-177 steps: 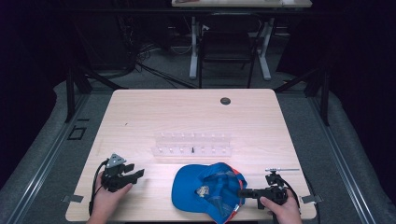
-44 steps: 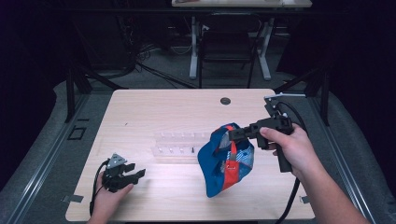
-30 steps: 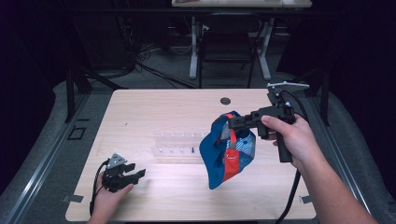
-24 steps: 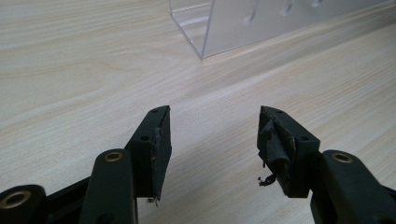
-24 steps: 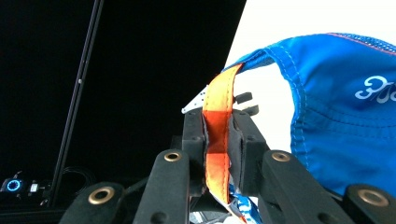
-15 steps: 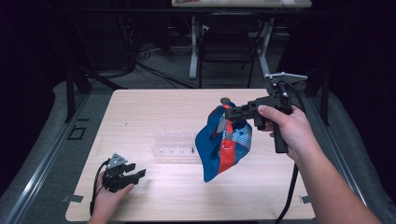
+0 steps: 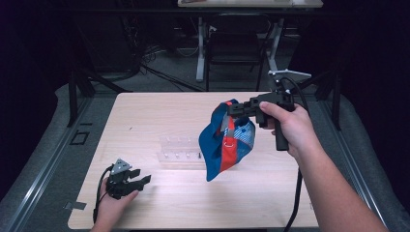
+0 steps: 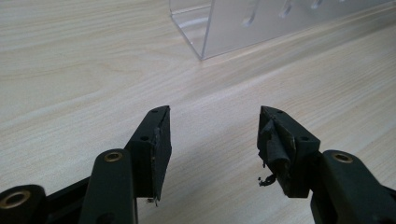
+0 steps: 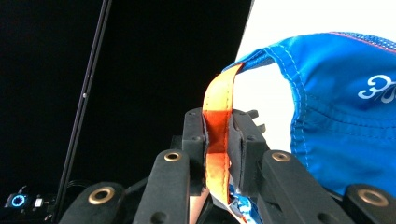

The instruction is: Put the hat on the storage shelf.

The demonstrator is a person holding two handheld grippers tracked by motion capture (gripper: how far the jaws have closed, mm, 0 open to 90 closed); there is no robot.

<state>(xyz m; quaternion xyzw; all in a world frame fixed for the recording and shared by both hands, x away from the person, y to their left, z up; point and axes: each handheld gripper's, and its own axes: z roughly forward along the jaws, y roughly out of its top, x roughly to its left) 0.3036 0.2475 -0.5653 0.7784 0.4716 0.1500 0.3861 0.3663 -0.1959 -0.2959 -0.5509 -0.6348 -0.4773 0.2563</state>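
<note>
My right tongs (image 9: 217, 140) were clenched on the orange strap (image 9: 218, 116) of the cap (image 7: 226, 142), the flat webbing pinched between the two black pads, its stitched edge standing up out of the grip. The cap hung from that strap in the air, above the right half of the table (image 7: 159, 111) and clear of the wood. Its cloth was a smooth, shiny blue with rows of seam stitching and a small white print; from the high view I could see an orange band down its inside and a patterned lining. It drooped in a long, limp teardrop, its lowest tip nearest to me.

My left tongs (image 8: 212, 140) lay released, jaws wide apart with nothing between them, low over the near left part of the table. Their pads were worn, the rubber frayed and flaking on one side.

Just left of the hanging cap stood a rack (image 7: 181, 152) of clear, hard plastic, box-shaped with sharp square edges, small pegs along it. Its corner showed just beyond my left jaws.

The table was pale wood grain, matte, with rounded corners. Its far half and left side lay bare, leaving wide room to move; a dark gap ran around every edge.
</note>
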